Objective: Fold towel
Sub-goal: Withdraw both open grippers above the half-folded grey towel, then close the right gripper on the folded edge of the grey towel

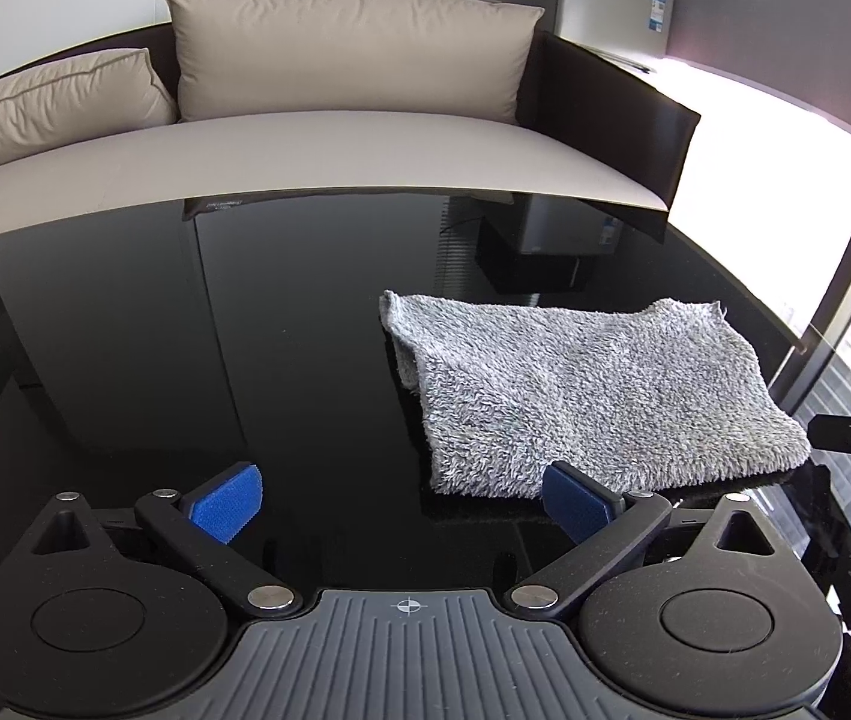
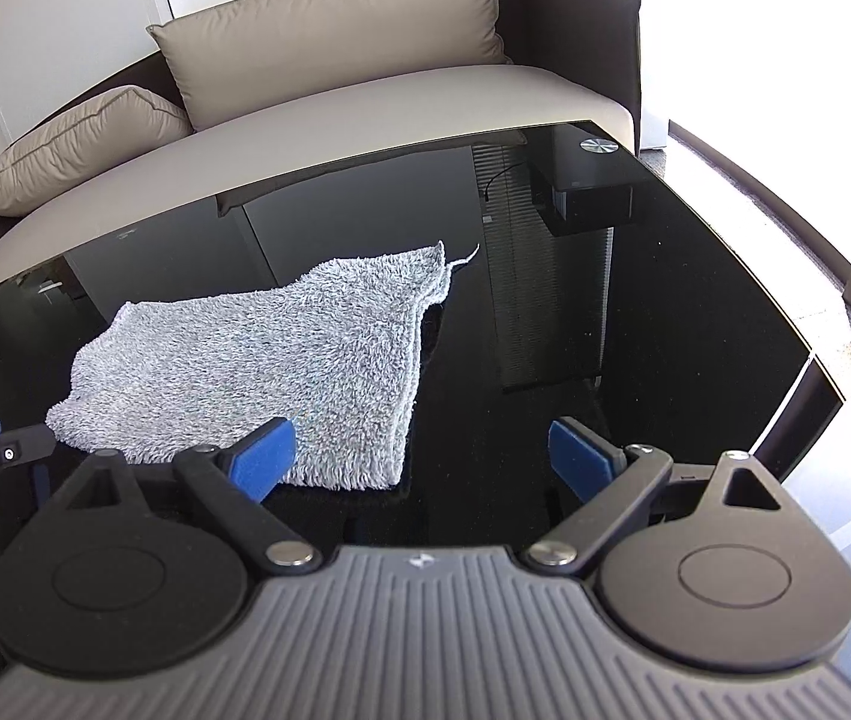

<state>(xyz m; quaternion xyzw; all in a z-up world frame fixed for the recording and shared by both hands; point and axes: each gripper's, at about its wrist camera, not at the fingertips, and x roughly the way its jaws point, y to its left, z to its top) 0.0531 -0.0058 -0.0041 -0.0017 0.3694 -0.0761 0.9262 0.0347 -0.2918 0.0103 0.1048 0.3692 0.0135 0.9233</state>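
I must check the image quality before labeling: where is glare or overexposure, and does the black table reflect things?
Left wrist view: window area at right is blown out white; the glossy table mirrors the sofa; the towel stays sharp. Right wrist view: upper right corner overexposed; table shows reflections; fisheye bends the table edge.

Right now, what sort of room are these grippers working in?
Probably a lounge or office sitting area: a dark-framed sofa with beige cushions, a glossy black glass table holding the fluffy grey towel, and a small silver fridge by a bright window.
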